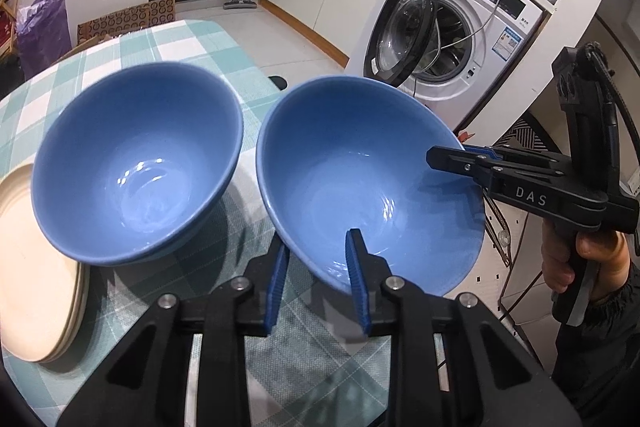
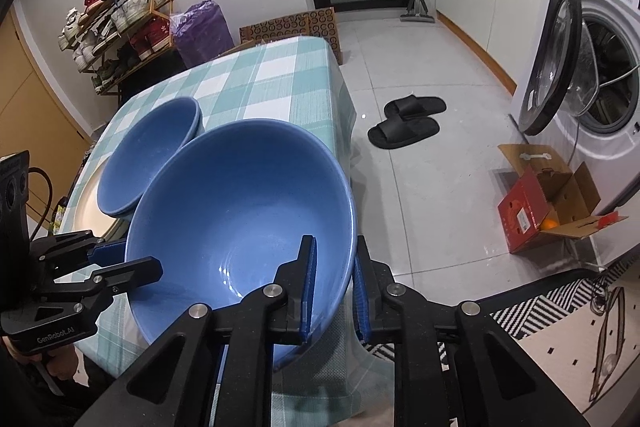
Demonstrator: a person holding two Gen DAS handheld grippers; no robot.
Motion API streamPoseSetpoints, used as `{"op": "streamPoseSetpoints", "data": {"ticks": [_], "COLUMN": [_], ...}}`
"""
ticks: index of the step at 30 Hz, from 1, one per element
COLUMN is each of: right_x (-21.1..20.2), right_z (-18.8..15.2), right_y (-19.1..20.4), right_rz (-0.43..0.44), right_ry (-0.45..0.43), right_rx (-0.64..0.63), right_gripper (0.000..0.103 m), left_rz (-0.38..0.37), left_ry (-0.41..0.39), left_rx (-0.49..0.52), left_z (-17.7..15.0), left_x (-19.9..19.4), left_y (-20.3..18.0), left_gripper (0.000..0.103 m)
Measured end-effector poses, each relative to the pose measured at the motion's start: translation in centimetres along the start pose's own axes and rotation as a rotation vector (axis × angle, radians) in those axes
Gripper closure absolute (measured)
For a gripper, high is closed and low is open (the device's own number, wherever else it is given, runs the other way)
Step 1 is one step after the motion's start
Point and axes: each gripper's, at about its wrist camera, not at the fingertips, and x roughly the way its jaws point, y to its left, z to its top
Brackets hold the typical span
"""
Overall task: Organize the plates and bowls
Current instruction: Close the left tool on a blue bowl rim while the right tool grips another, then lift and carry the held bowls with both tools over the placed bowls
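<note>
Both grippers hold one blue bowl (image 1: 360, 187) (image 2: 240, 211), tilted at the right edge of the checked table (image 2: 260, 75). My left gripper (image 1: 318, 267) is shut on its near rim, one blue pad inside and one outside. In the right wrist view it (image 2: 128, 259) clamps the bowl's left rim. My right gripper (image 2: 335, 283) is shut on the opposite rim, and it (image 1: 448, 155) enters the left wrist view from the right. A second blue bowl (image 1: 136, 163) (image 2: 148, 155) stands beside it, with another rim showing beneath, partly over stacked cream plates (image 1: 32, 267) (image 2: 90, 203).
A washing machine (image 1: 440, 39) with its door open stands to the right. On the floor lie black slippers (image 2: 408, 123) and a red carton (image 2: 536, 211). A shoe rack (image 2: 116, 23) and a purple bag (image 2: 200, 31) stand behind the table. A hand (image 1: 580, 259) grips the right tool.
</note>
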Motion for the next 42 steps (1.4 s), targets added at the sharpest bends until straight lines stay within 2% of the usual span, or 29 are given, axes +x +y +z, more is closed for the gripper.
{"op": "streamPoseSetpoints", "data": {"ticks": [15, 23, 33, 42], "right_x": [-5.0, -6.1, -4.7, -2.0], "right_z": [2.0, 4.5, 7.5, 10.3], "right_y": [1.4, 4.8, 10.6, 14.9], "right_rz": [-0.021, -0.003, 0.050, 0.088], "right_ry": [-0.083, -0.119, -0.128, -0.120], "right_rx": [-0.044, -0.088, -0.147, -0.186], "right_gripper": [0.085, 0.085, 0.085, 0.085], "left_rz": [0.027, 0.058, 0.126, 0.178], "left_ry": [-0.075, -0.140, -0.193, -0.207], "left_rx": [0.030, 0.013, -0.034, -0.077], "left_z": [2.7, 3.7, 4.1, 4.0], "left_x": [-3.1, -6.3, -9.5, -11.2], "left_y": [-0.5, 2.0, 6.8, 10.8], "left_gripper": [0.076, 0.076, 0.076, 0.076]}}
